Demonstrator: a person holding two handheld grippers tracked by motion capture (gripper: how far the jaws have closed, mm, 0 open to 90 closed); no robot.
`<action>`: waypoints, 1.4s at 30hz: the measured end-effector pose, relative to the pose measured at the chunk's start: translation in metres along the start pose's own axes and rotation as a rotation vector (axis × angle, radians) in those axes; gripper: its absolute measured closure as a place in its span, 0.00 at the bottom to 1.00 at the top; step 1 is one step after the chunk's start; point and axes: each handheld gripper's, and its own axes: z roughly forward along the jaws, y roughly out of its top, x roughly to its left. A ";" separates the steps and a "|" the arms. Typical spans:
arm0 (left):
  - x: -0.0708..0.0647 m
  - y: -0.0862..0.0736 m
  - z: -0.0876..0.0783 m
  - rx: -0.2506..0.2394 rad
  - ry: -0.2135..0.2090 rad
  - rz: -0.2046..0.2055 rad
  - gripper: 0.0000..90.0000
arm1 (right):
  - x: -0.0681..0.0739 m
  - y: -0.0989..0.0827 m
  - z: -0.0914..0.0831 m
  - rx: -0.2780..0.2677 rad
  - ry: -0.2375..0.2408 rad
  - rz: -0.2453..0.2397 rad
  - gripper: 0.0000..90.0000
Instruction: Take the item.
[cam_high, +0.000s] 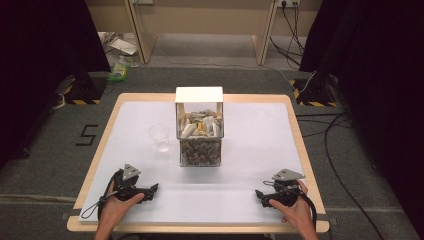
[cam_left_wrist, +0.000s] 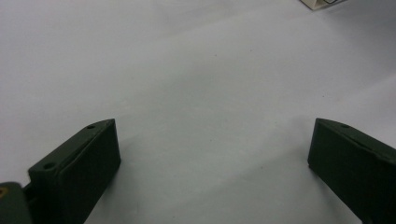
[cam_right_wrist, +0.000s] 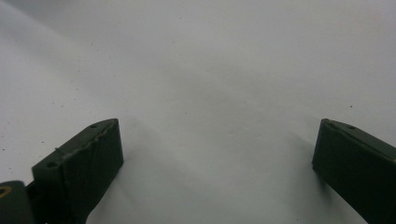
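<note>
Two grippers rest low on the near part of the table, a white sheet over a pale wooden top with the wood showing as a rim all round. The left gripper lies near the left corner with its jaws aimed inward toward the middle; in the left gripper view its jaws stand wide apart over bare white surface, nothing between them. The right gripper mirrors it near the right corner, jaws aimed inward too, and in the right gripper view they are likewise spread wide with only the sheet between.

Farther out, at the table's centre, stands a clear box packed with small mixed pieces, upright, its long axis running away from the person; a white lid stands up at its far end. Just beside its left wall sits a clear plastic cup, upright, mouth up.

Beyond the table lies grey floor with a taped mark, cables at the right, black curtains at both sides and a wooden frame at the back.
</note>
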 end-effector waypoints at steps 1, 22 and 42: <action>0.000 0.000 0.000 -0.001 0.000 -0.001 0.02 | 0.000 0.000 0.000 0.000 0.000 0.000 0.03; -0.019 0.034 -0.032 -0.166 -0.083 0.034 0.19 | 0.000 0.000 0.000 0.000 0.000 0.000 0.03; -0.059 0.123 -0.091 -0.363 -0.240 0.132 0.32 | 0.000 0.000 0.000 0.000 -0.001 -0.004 0.03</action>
